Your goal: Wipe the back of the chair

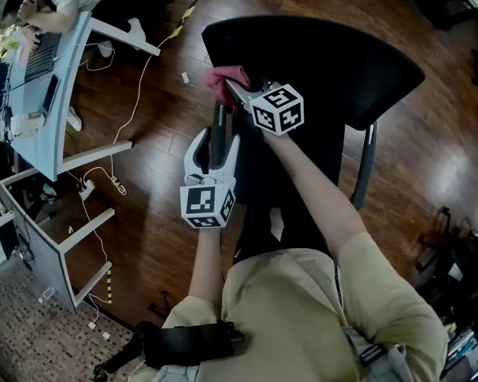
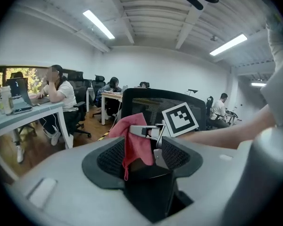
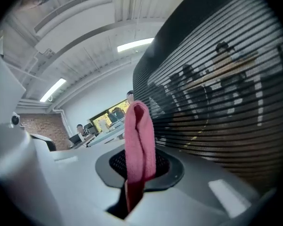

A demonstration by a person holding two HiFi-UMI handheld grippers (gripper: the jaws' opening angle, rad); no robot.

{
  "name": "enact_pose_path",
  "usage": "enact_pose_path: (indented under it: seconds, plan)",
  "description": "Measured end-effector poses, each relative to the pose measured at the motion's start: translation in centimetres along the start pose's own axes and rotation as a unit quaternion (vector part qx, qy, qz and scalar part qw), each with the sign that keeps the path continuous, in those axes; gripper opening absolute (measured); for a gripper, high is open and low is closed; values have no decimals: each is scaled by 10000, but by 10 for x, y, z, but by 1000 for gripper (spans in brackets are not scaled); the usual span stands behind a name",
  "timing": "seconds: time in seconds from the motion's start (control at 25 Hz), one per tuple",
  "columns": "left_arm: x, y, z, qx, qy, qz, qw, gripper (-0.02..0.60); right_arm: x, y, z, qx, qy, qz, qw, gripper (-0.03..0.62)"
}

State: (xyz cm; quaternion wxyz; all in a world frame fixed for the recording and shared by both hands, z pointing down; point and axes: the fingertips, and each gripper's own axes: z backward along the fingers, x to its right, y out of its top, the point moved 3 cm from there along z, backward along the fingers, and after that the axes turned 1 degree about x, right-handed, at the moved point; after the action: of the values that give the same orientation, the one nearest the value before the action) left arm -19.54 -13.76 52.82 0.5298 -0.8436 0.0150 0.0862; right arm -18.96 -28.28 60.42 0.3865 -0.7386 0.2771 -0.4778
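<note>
No legible txt, brand or nos. anywhere. Only b/w square code markers, no wording: on the cube (image 1: pixel 208 205) of the left hand-held gripper (image 1: pixel 217 138) and the cube (image 1: pixel 277 108) of the right hand-held gripper (image 1: pixel 233 84). Yellow/black stripe tape (image 1: pixel 193 2) on the floor (image 1: pixel 151 237), no lettering. Things on the tabletop (image 1: pixel 62 114) are too small to read.

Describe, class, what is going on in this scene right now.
A person stands at a black mesh office chair with a gripper in each hand. The right gripper is shut on a pink cloth, held close to the chair's mesh back. The left gripper grips a black bar, apparently part of the chair. Whether the cloth touches the mesh is unclear.
</note>
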Motion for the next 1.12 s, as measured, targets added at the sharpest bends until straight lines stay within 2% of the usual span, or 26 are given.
enact_pose_path:
  seconds: [0.08,0.2,0.4,0.52,0.64,0.76,0.88,0.96,1.04,1.12]
  plan:
    - [10,-2,-9,-44,-192,-56,9998,236,16,-3,16,-3,-232,-65,9997,17]
    - [42,-4,-25,-96,-598,-151,9981,236,51,-6,61,142,-647,-475,9967,17]
    - [111,-12,-54,-179,-1421,-287,9893,236,102,-4,156,324,-1499,-442,9872,17]
    - [159,-16,-73,-207,-1922,-366,9805,236,134,-4,218,448,-2095,-519,9754,17]
    - [215,-18,-84,-225,-2420,-439,9690,236,161,-7,291,617,-2745,-711,9570,17]
    - [259,-14,-90,-155,-2794,-522,9586,236,174,-7,339,752,-3113,-827,9437,17]
    - [283,-12,-90,-145,-3016,-506,9520,236,176,-8,346,667,-3186,-708,9429,17]
    - [287,-9,-86,-112,-3036,-462,9516,236,177,-9,346,636,-3276,-673,9403,17]
    - [279,-7,-82,-56,-2932,-402,9552,236,178,-9,348,752,-3416,-726,9340,17]
    - [260,-7,-79,-55,-2702,-314,9623,236,171,-11,340,865,-3288,-842,9367,17]
